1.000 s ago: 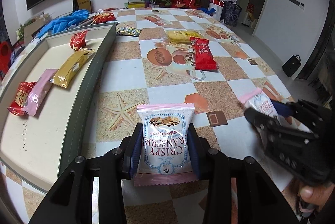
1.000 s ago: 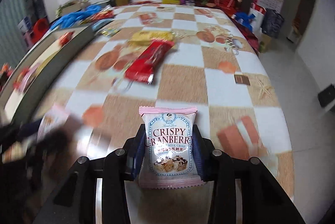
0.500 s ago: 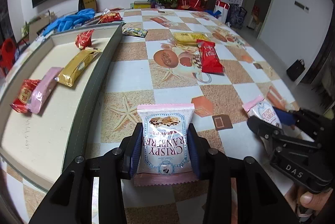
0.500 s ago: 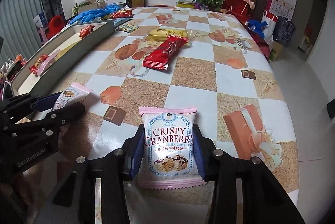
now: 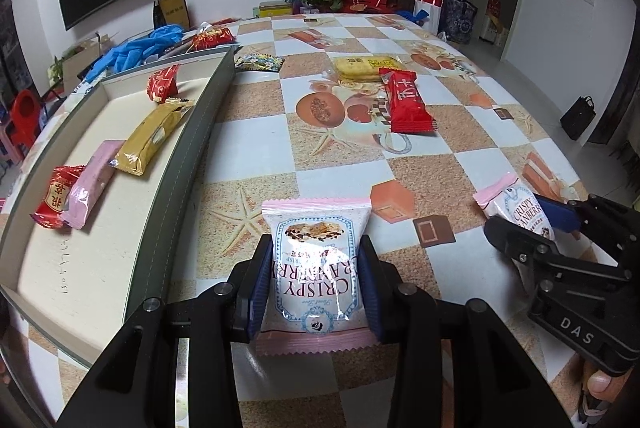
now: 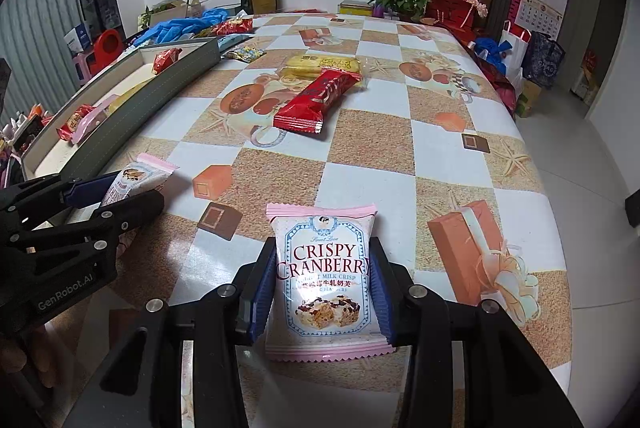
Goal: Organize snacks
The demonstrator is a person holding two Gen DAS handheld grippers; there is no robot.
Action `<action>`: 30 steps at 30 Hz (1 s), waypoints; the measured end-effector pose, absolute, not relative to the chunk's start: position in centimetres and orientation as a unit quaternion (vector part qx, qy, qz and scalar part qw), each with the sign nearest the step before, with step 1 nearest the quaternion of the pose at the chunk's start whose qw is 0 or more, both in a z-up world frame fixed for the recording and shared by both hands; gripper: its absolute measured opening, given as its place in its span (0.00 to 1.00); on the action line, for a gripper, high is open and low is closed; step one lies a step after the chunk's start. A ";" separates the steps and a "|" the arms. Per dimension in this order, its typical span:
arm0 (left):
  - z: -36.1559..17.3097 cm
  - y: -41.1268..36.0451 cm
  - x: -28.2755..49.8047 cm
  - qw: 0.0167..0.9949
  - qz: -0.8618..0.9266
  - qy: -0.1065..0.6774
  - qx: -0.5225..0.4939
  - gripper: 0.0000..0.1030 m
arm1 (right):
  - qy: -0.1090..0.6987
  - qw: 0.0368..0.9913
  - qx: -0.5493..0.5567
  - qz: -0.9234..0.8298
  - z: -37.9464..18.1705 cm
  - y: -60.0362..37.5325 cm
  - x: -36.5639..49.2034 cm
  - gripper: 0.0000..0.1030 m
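Snacks, left wrist view: our left claw (image 5: pixel 316 268) is closed on a cranberry crisp packet (image 5: pixel 316 264), pinched across its width, long axis running away from us, printed upside down. The tray (image 5: pixel 176 188) lies just to the left, its long wall running near-to-far; inside we see a gold bar (image 5: pixel 150 136), a pink bar (image 5: pixel 94 182) and two red sweets. Loose on the table (image 5: pixel 256 148), far and right of centre: a red bar (image 5: pixel 408 102) overlapping a yellow biscuit pack (image 5: pixel 360 68). At near right, the right claw (image 5: pixel 532 218) grips a second cranberry packet (image 5: pixel 516 204).

Right wrist view: the right claw (image 6: pixel 324 280) clamps that second packet (image 6: pixel 324 276) by its sides, text upright, held above the table's near edge. The left claw (image 6: pixel 116 192) sits at left, directly against the tray wall (image 6: pixel 132 116).

Judgement: the tray lies left of both claws, so the left hand is nearer and should deposit first; the right must cross further left.
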State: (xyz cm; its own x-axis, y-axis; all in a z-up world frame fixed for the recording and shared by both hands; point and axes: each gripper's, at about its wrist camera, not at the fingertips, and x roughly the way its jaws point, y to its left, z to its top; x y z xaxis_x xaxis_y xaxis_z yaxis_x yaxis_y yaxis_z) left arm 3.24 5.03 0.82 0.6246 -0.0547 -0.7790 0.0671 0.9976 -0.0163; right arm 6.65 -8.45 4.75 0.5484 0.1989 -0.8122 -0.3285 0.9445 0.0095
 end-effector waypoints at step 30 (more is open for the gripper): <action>0.8 5.1 3.3 0.901 -0.035 0.432 0.004 0.42 | 0.450 0.877 -0.072 0.150 4.8 -8.4 6.6 0.43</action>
State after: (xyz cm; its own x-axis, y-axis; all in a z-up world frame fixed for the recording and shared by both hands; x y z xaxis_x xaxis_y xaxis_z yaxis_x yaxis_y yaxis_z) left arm 3.33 5.14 0.84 0.6245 -0.0599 -0.7787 0.0672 0.9975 -0.0228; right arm 6.56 -8.40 4.81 0.5492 0.1982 -0.8119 -0.3283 0.9445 0.0085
